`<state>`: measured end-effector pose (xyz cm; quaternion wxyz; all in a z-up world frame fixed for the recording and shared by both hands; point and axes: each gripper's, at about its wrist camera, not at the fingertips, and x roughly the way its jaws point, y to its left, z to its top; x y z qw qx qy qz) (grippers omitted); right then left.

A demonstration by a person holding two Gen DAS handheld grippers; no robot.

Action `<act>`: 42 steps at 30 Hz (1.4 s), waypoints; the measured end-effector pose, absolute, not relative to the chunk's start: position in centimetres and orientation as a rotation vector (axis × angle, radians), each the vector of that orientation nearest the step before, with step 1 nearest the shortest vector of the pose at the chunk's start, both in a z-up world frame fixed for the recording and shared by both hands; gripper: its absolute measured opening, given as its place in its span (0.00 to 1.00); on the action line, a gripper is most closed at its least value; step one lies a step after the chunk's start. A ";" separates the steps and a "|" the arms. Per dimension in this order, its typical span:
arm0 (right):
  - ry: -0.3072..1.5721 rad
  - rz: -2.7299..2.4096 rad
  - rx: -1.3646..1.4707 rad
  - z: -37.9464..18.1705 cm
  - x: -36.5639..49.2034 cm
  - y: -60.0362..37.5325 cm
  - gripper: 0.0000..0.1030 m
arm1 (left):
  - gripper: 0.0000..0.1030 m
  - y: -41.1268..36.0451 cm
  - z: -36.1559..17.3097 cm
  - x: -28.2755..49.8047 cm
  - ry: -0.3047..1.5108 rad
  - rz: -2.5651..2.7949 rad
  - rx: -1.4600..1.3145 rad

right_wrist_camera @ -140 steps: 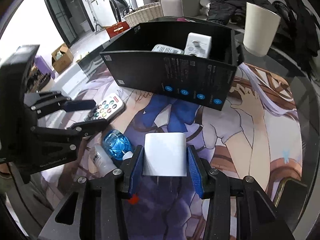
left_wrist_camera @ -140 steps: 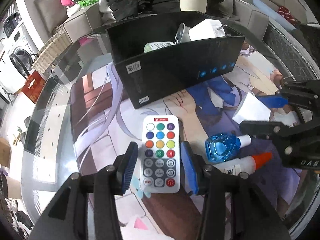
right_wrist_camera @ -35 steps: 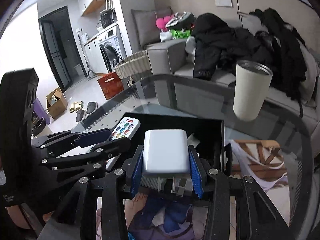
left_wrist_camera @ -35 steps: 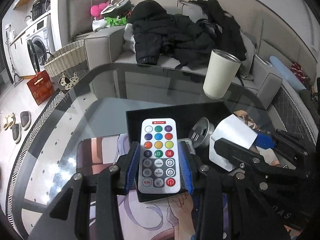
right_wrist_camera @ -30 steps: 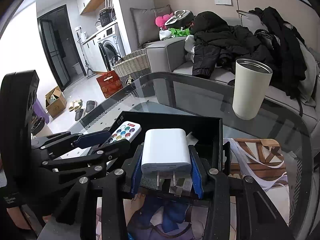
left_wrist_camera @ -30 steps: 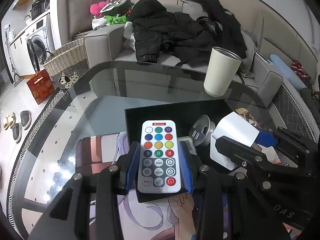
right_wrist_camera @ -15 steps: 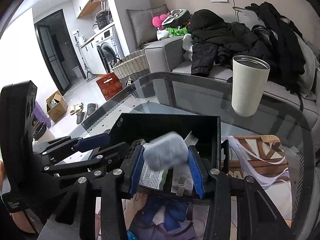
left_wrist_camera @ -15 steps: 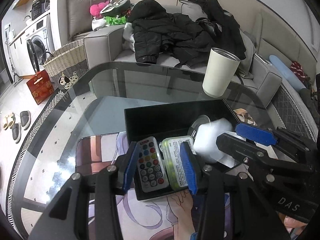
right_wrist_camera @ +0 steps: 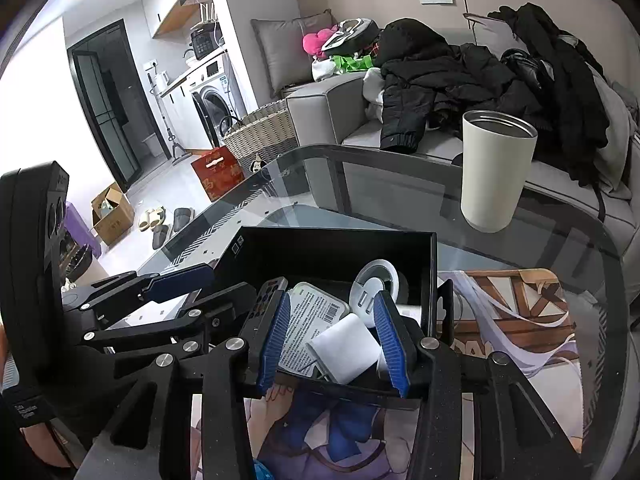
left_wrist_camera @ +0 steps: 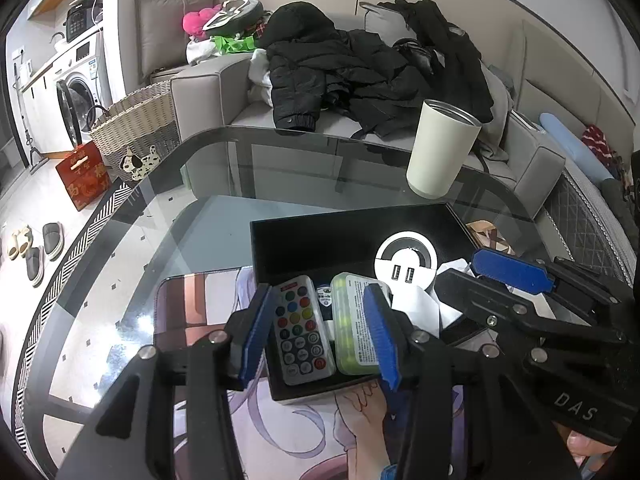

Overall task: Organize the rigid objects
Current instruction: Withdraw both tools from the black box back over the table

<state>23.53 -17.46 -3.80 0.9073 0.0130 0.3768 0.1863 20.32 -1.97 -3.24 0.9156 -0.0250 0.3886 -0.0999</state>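
A black open box (left_wrist_camera: 340,232) stands on the glass table. Inside it lie a white remote (left_wrist_camera: 302,330) with coloured buttons, a green-edged case (left_wrist_camera: 356,326), a round white USB hub (left_wrist_camera: 406,258) and a white charger (left_wrist_camera: 416,306). My left gripper (left_wrist_camera: 318,336) hovers over the box's near left corner; its jaws are opening and the remote lies loose below them, untouched. My right gripper (right_wrist_camera: 334,340) hangs open over the box (right_wrist_camera: 320,248), and the charger (right_wrist_camera: 346,348) rests tilted on the case beneath its pads. Each gripper shows in the other's view: right gripper (left_wrist_camera: 492,284), left gripper (right_wrist_camera: 200,292).
A cream tumbler (left_wrist_camera: 442,148) stands on the glass behind the box, to the right. A printed mat (right_wrist_camera: 516,320) covers the table under and in front of the box. Beyond the table's curved far edge is a sofa piled with black jackets (left_wrist_camera: 360,68).
A second ago the remote and the charger were gripped above the box. Both have dropped into it, and both pairs of jaws have spread apart. Neither hand has shifted.
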 end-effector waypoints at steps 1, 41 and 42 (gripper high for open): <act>0.777 0.384 0.026 -3.8 23.5 -17.5 0.43 | 0.46 -2.0 -3.3 20.4 0.801 -0.206 -0.051; 0.401 0.479 -0.083 5.1 9.2 -18.0 0.43 | 0.56 -1.8 4.7 7.1 0.453 -0.262 0.066; 0.404 0.479 -0.084 5.0 8.9 -18.1 0.43 | 0.56 -1.9 4.7 6.9 0.448 -0.263 0.070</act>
